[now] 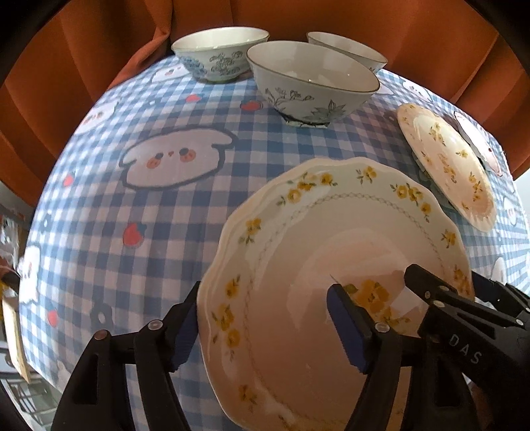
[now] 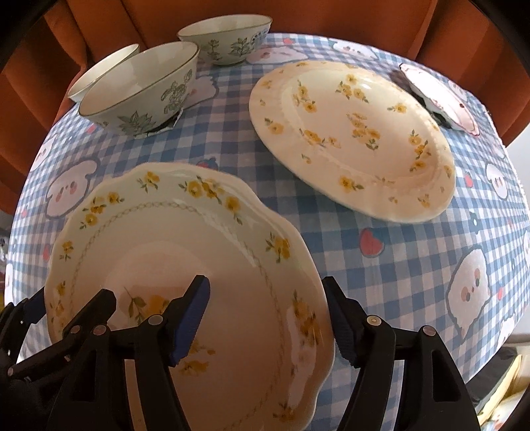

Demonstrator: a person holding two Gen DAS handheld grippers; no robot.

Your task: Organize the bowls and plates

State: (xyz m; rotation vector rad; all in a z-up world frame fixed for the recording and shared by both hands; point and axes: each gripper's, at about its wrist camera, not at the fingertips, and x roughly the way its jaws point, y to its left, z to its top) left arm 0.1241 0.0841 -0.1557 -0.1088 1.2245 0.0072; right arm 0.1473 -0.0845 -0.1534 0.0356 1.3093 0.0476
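Now both tongs point(image 1: 265, 326) point(image 2: 268, 323) agape — straddling scalloped plate point(image 1: 331, 258) rim.

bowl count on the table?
3, at the far edge by the curtain: middle bowl nearest, left bowl behind, right bowl partly hidden behind the middle one.

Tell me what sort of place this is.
Probably a home dining table. A blue checked tablecloth with cartoon animals and strawberries covers it, floral plates and patterned bowls sit on top, and rust-orange curtains hang behind. Nothing suggests a lab or a shop.
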